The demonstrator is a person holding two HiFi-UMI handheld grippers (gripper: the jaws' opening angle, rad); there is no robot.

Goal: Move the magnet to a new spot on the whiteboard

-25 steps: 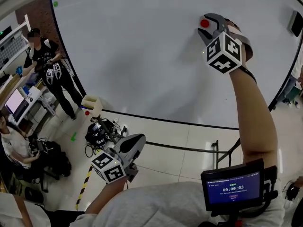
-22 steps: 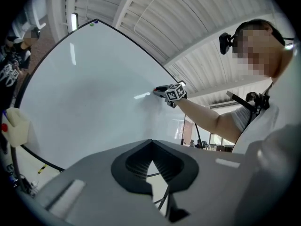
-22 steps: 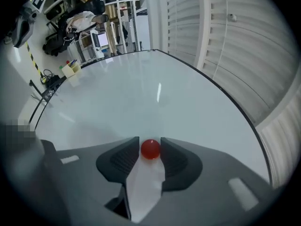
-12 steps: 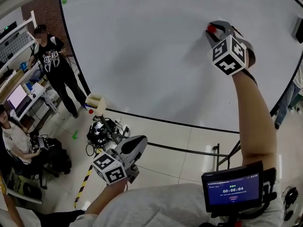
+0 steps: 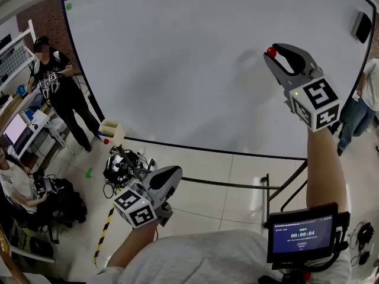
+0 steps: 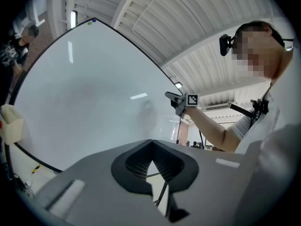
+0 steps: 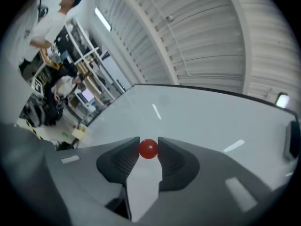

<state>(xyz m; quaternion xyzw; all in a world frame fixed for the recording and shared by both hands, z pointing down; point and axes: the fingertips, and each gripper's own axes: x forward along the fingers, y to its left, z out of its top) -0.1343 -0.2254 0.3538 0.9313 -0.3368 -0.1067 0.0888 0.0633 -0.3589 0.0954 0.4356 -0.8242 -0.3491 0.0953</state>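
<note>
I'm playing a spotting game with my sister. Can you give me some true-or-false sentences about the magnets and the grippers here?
1. The right gripper has a red magnet between its jaws. True; the pads touch it, though the jaws are opening slightly.
2. The left gripper holds a magnet too. False: its jaws are together with nothing between them.
3. A green magnet sits near the whiteboard's top left corner. True.
4. The whiteboard is covered in writing. False: it looks bare.
</note>
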